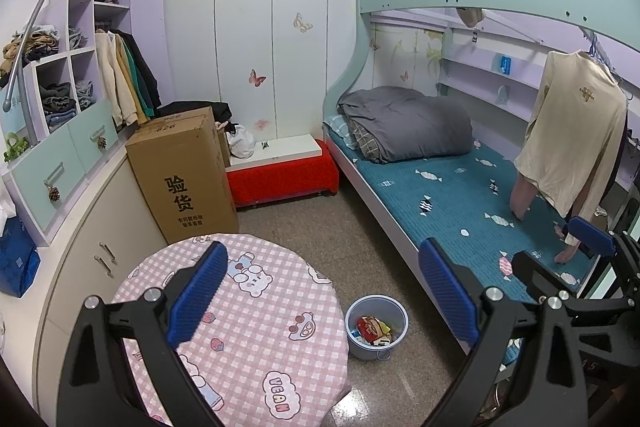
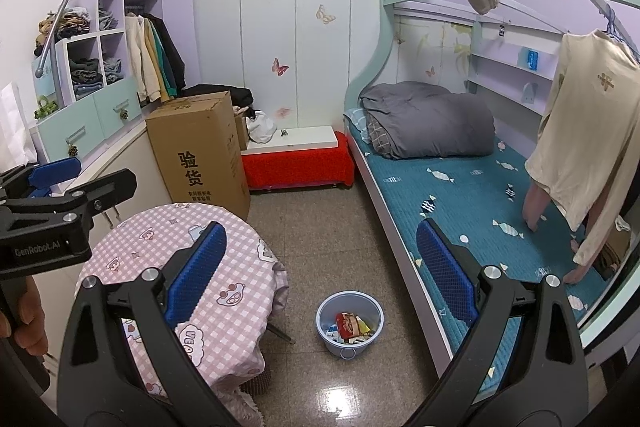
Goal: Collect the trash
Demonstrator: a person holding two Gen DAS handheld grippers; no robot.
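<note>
A pale blue bin [image 1: 376, 327] [image 2: 349, 323] stands on the floor between the round table and the bed, holding several colourful wrappers [image 1: 374, 331] [image 2: 352, 325]. My left gripper [image 1: 322, 299] hangs open above the table's edge and the bin, nothing between its blue pads. My right gripper [image 2: 320, 279] is open too, high over the floor in front of the bin. The left gripper also shows at the left edge of the right wrist view [image 2: 56, 183], held by a hand [image 2: 24, 315]. The right gripper shows at the right edge of the left wrist view [image 1: 576, 247].
A round table with a pink checked cloth [image 1: 248, 327] [image 2: 168, 267] is at lower left. A bunk bed with a teal mattress [image 1: 460, 195], a grey quilt [image 1: 404, 123] and a hanging cream shirt [image 1: 572, 131] fills the right. A tall cardboard box [image 1: 188, 175] and red bench [image 1: 280, 171] stand behind.
</note>
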